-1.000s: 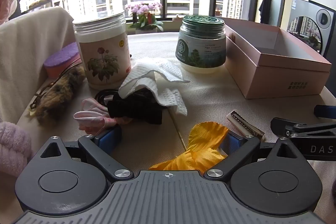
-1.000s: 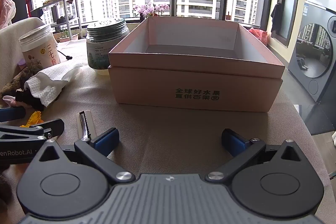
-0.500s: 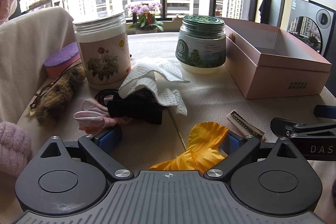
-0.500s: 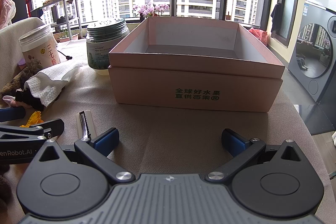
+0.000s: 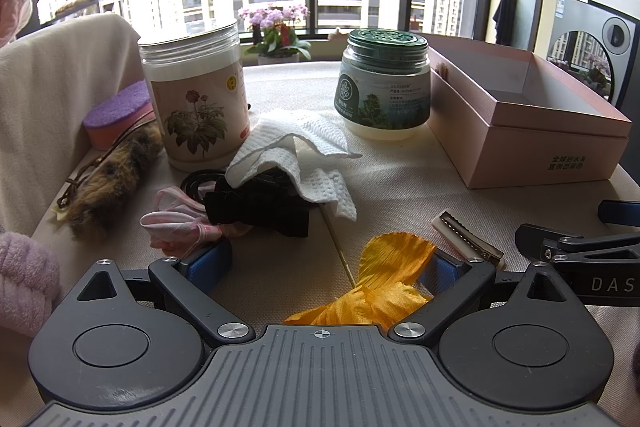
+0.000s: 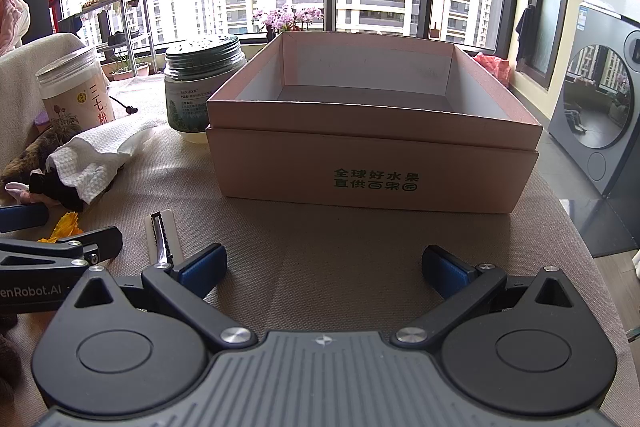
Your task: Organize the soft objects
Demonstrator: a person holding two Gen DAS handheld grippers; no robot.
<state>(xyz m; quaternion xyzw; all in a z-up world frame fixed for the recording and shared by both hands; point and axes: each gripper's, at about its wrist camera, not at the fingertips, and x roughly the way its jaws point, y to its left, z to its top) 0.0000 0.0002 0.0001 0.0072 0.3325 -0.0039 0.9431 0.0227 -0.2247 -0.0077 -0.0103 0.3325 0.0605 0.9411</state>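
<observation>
Low in the left wrist view, the left tool point(image 5: 324, 263) is spread wide with the yellow fabric flower point(image 5: 384, 287) lying on the desk point(image 5: 400, 187) between its blue pads, nothing pinched. At centre frame a white cloth point(image 5: 296, 147) drapes over a black velvet bow point(image 5: 260, 205), with a pink ribbon point(image 5: 176, 223) just left and a furry brown tail point(image 5: 112, 179) at the left edge. In the right wrist view, the right tool point(image 6: 324, 263) is likewise released over bare desk, facing the open pink box point(image 6: 372, 155) at centre.
</observation>
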